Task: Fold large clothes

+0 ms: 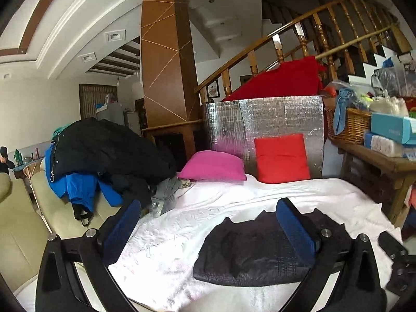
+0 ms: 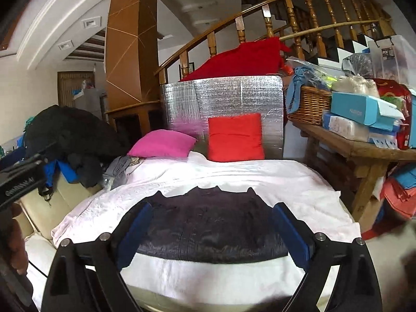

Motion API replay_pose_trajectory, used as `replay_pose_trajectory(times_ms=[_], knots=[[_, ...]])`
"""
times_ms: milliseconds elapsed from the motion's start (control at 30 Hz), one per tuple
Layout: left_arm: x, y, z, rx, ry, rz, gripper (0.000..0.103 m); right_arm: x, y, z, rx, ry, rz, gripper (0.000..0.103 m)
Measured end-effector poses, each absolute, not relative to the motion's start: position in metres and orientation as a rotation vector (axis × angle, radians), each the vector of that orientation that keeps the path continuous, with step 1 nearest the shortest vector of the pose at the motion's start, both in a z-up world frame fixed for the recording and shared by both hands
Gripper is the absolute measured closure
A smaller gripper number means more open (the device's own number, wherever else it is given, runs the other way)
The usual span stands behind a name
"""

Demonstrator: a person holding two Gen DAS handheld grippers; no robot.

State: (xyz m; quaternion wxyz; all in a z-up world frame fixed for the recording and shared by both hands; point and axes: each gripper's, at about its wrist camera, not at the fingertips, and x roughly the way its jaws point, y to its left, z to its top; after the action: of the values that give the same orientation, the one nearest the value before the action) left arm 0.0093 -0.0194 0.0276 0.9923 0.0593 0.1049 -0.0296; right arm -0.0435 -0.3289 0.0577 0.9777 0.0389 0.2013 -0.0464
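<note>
The left gripper (image 1: 208, 223) hangs above the bed with its blue fingers (image 1: 293, 226) spread wide and nothing between them. The right gripper (image 2: 210, 226) is spread wide too and holds nothing. Below both lies the dark quilted garment (image 2: 208, 226) (folded into a compact block, its scalloped far edge showing), flat on the white bedspread (image 2: 234, 176) near the front edge of the bed; in the left view it sits under the right-hand finger (image 1: 249, 254). Further back a pink pillow (image 1: 213, 166) lies flat and a red pillow (image 1: 282, 157) leans upright against a silver foil panel (image 1: 262, 119). At the left, a heap of black and blue coats (image 1: 104, 153) is piled on a cream sofa (image 1: 23, 223). At the right stands a wooden table (image 2: 364, 150) with a wicker basket (image 2: 309, 106) and boxes on it.
</note>
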Motion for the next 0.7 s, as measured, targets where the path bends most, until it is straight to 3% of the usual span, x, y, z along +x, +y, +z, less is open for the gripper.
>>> replay_pose_trajectory(times_ms=[700], knots=[[-0.01,-0.011,0.035,0.101,0.216,-0.048,0.0,-0.057,-0.31,0.066,0.059,0.394,-0.163,0.008]])
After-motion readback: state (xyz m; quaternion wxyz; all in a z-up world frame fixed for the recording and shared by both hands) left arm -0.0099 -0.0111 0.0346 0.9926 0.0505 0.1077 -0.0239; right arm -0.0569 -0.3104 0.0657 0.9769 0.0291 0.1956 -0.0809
